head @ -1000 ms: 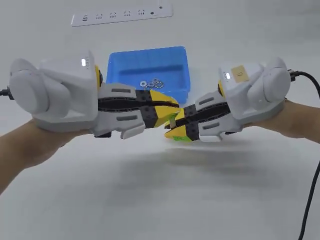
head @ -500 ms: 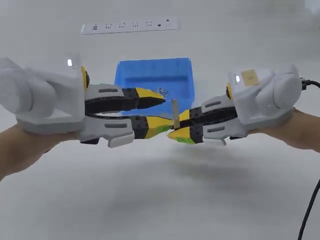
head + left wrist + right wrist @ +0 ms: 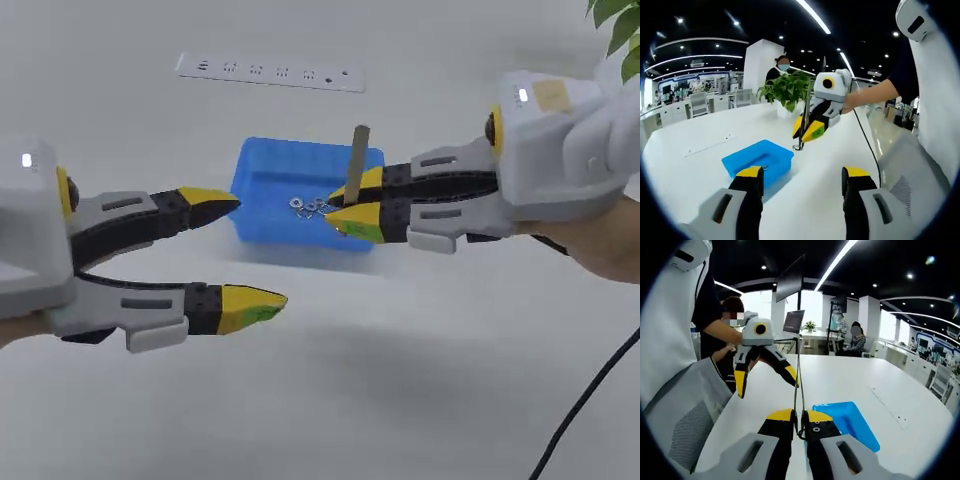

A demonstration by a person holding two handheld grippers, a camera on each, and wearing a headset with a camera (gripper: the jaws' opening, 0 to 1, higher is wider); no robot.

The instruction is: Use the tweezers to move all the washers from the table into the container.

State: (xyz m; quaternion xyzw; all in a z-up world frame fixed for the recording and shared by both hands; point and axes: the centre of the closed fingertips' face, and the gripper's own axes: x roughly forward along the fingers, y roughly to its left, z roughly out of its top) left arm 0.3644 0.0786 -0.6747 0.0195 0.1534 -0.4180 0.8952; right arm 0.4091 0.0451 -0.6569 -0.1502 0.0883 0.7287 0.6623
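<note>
Tweezers (image 3: 357,165) stand nearly upright, pinched between the closed jaws of the right gripper (image 3: 345,203), and we see their upper end rising above the jaws in the head view. That gripper reaches in from the right and its yellow tips sit over the right front part of the blue container (image 3: 262,170). A small cluster of washers (image 3: 308,206) lies inside the container, near its front wall and just beside those tips. We cannot tell whether the tweezers hold a washer at their lower end.

The left gripper (image 3: 258,250) hangs with its jaws spread wide and nothing between them, to the left of the container and nearer to us.

From the left gripper view we look between its own parted jaws (image 3: 802,175) at the right gripper (image 3: 807,131), the thin tweezers (image 3: 803,120) and the container (image 3: 747,160) on the white table (image 3: 700,135).

In the right gripper view the jaws (image 3: 800,416) press on the tweezers (image 3: 799,390), with the container (image 3: 845,422) just to the right and the left gripper (image 3: 767,386) beyond.

A power strip (image 3: 270,72) lies on the table behind the container
</note>
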